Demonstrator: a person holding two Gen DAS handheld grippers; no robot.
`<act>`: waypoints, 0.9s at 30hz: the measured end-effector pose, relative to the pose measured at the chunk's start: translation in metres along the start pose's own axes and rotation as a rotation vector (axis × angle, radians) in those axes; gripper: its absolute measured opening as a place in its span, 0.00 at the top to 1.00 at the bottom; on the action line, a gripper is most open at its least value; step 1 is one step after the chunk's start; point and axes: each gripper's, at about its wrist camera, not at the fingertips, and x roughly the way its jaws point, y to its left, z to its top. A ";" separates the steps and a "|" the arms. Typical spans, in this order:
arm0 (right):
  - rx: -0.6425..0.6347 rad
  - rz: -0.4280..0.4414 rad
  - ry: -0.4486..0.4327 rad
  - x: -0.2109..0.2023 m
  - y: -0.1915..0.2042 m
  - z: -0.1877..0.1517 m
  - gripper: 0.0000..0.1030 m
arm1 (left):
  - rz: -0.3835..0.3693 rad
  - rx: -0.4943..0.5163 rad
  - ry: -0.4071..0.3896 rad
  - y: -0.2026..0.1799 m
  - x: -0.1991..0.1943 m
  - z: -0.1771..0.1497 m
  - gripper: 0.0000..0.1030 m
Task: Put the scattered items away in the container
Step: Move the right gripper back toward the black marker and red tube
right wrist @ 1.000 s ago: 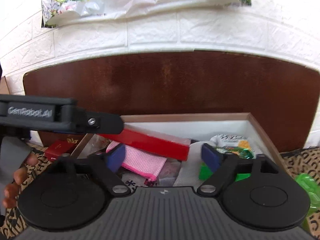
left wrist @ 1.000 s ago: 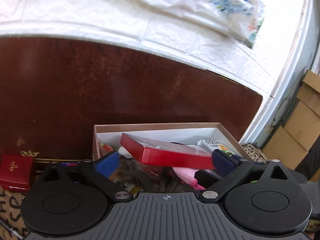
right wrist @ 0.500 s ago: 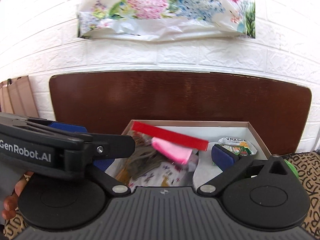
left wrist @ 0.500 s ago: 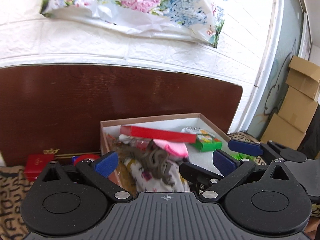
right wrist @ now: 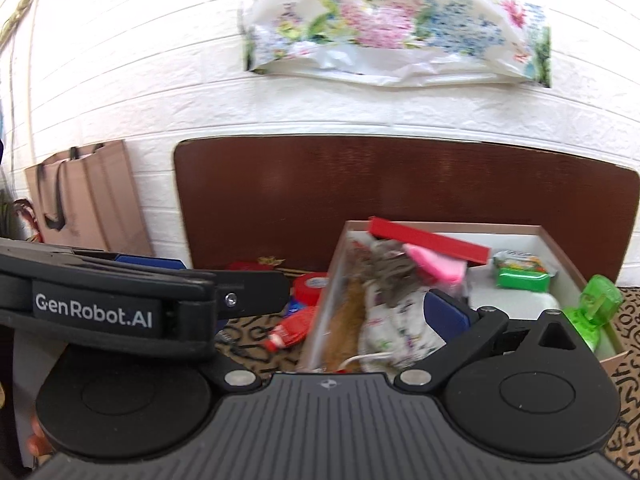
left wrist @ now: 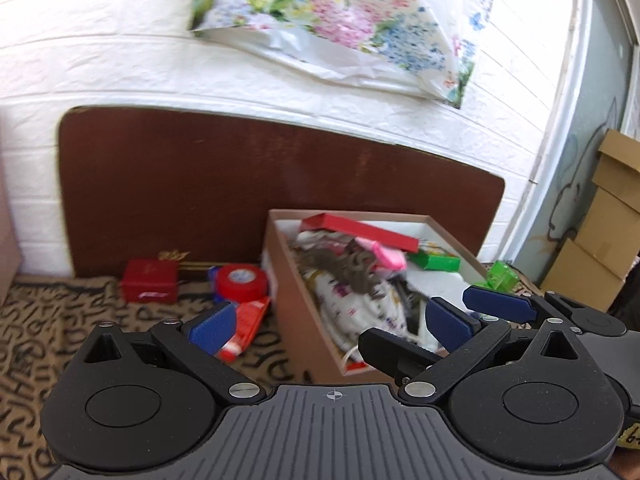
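A brown cardboard box [left wrist: 296,296] stands on the patterned cloth, holding a long red case [left wrist: 360,230], a pink pouch [left wrist: 384,254], floral fabric [left wrist: 360,312] and a green packet [left wrist: 438,262]. It also shows in the right wrist view [right wrist: 560,252]. Left of the box lie a red tape roll [left wrist: 240,280], a small red box [left wrist: 150,280] and a red tube [left wrist: 246,330]. A green item [left wrist: 502,274] lies at the box's right. My left gripper [left wrist: 328,326] is open and empty near the box's front. My right gripper [right wrist: 320,312] is open and empty; its left finger is hidden behind the left gripper.
A dark wooden board [left wrist: 240,184] leans on the white brick wall behind the box. A floral plastic bag [right wrist: 392,28] hangs above. Cardboard cartons [left wrist: 600,232] stand at the right. A brown paper bag [right wrist: 80,200] stands at the far left.
Both grippers have pulled back and up from the box, and the left view has swung left. More of the cloth and the red items beside the box now show.
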 end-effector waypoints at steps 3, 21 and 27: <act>-0.009 0.015 0.010 -0.003 0.019 -0.006 0.00 | 0.021 -0.010 -0.017 0.012 -0.018 -0.011 0.00; -0.053 0.127 0.116 0.022 0.116 -0.058 0.00 | 0.098 -0.172 0.015 0.098 -0.062 -0.079 0.00; -0.036 0.133 0.121 0.043 0.119 -0.058 0.00 | 0.128 -0.198 0.023 0.127 -0.052 -0.075 0.00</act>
